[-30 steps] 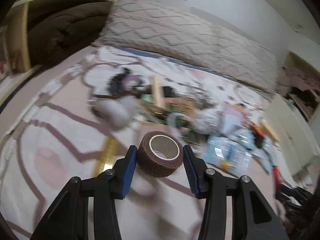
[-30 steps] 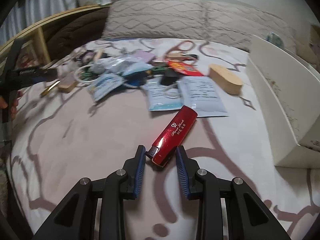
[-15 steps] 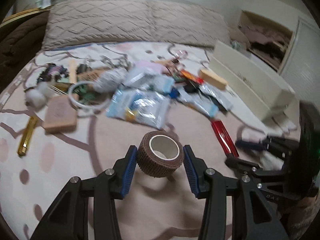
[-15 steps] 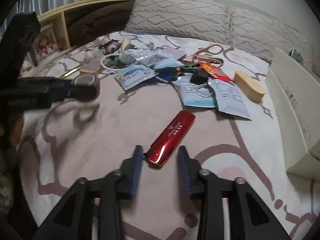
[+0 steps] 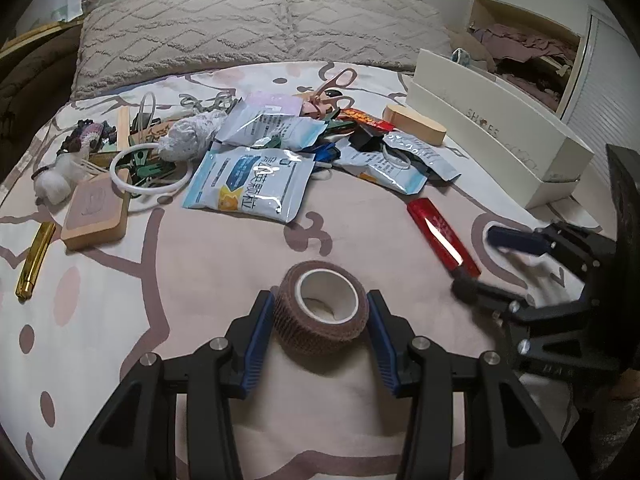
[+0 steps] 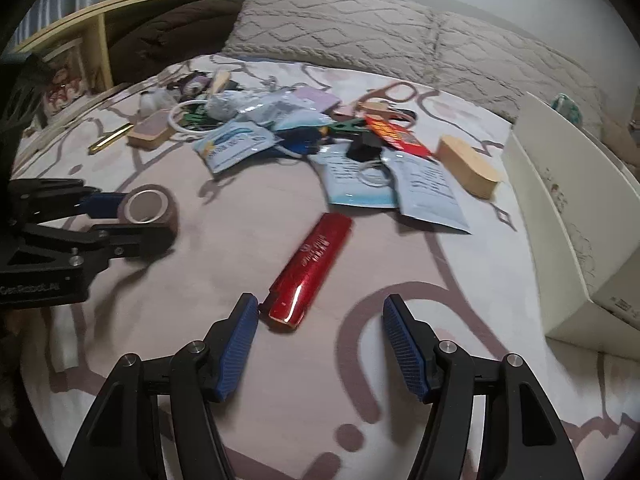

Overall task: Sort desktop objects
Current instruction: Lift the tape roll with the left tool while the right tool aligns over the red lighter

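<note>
My left gripper (image 5: 320, 312) is shut on a brown tape roll (image 5: 320, 306), holding it low over the pink and white bedspread; the roll also shows in the right wrist view (image 6: 150, 210). My right gripper (image 6: 316, 340) is open and empty, its jaws wide apart just behind a shiny red tube (image 6: 312, 266) that lies on the bedspread. The tube also shows in the left wrist view (image 5: 442, 238), with the right gripper (image 5: 476, 264) beside its near end. A heap of mixed objects, with blue and white packets (image 5: 252, 182), lies further back.
A long white shoe box (image 6: 568, 220) stands at the right. In the heap are a white ring (image 5: 148, 172), a wooden block (image 5: 96, 216), a gold tube (image 5: 36, 258), scissors (image 5: 332, 88) and a tan oval block (image 5: 414, 124). Pillows (image 5: 256, 28) lie behind.
My right gripper opened wide and let go of the red tube, which now lies on the bedspread. My left gripper swung right with the tape roll and came down near the tube.
</note>
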Demonstrator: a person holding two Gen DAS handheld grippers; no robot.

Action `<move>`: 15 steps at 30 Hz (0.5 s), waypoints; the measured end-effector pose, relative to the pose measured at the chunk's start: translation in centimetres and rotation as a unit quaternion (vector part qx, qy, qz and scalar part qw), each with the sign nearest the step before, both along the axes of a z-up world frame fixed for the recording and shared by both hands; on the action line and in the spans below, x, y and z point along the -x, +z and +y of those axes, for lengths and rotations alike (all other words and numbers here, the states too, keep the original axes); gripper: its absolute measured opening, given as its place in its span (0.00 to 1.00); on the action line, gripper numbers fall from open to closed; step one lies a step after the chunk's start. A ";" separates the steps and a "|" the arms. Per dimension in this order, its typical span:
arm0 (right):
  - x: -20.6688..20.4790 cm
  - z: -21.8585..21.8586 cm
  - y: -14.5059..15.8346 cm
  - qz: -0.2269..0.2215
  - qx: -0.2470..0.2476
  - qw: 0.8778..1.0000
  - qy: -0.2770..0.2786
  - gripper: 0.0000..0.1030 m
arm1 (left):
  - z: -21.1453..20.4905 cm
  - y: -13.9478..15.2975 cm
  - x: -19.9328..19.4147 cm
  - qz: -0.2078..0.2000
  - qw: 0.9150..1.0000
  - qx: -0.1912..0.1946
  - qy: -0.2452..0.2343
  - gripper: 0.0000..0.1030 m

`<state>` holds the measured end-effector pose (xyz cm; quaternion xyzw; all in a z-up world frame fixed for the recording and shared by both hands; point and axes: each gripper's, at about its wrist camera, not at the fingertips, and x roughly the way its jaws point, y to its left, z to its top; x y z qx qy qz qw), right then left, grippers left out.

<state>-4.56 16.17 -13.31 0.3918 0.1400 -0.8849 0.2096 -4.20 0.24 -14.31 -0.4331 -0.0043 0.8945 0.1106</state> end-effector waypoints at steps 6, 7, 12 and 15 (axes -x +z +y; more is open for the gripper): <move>0.8 1.5 0.2 0.007 -0.019 0.999 -0.048 0.63 | 0.1 -0.4 0.2 -0.007 1.000 0.003 0.000 0.45; 0.9 1.7 0.2 0.007 -0.020 0.998 -0.057 0.63 | 0.1 -0.4 0.1 -0.008 1.000 0.004 0.000 0.47; 1.5 2.6 0.1 0.014 -0.042 0.994 -0.104 0.63 | 0.0 -0.4 0.1 -0.008 1.000 0.003 0.003 0.60; 1.6 2.9 0.1 0.019 -0.052 0.991 -0.123 0.68 | 0.1 -0.4 0.2 -0.003 1.000 0.011 0.008 0.60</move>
